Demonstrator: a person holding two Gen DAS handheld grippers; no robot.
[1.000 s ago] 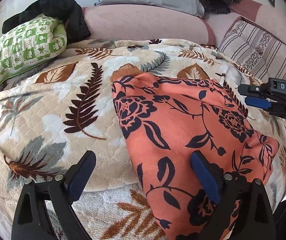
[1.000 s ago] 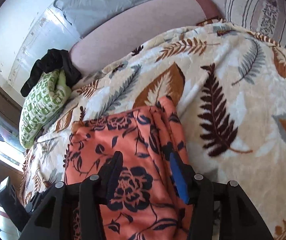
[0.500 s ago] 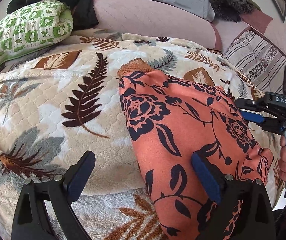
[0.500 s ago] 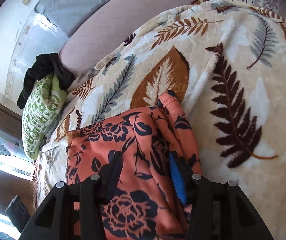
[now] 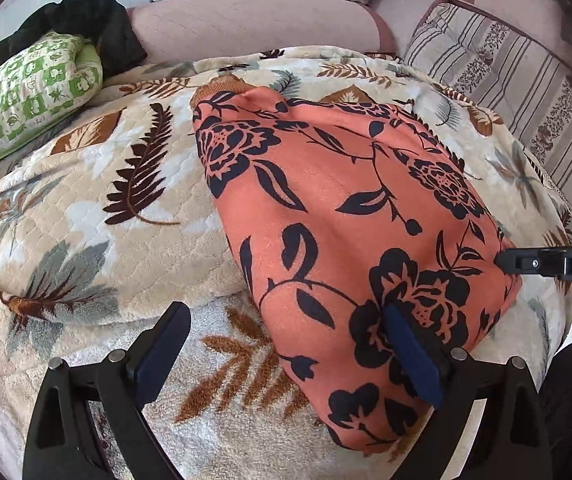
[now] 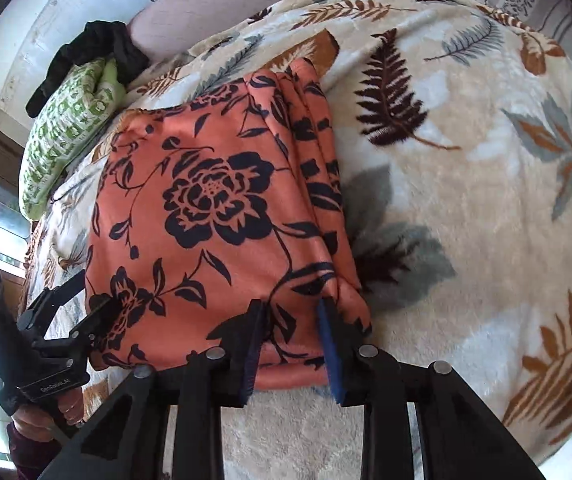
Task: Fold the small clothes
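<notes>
orange garment (image 6: 213, 216) folded; long axis toward green pillow (image 6: 65, 136); flat on blanket (image 6: 486, 220)

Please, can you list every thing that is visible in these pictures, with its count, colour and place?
garment: one, orange with dark flowers, folded on the blanket
blanket: one, cream with leaf print, covers the bed
pillow: one, green and white, far left
black cloth: one, behind the pillow
striped cushion: one, grey stripes, far right
left gripper: black, open, at the garment's near edge
right gripper: black, closing around the garment's near corner
</notes>
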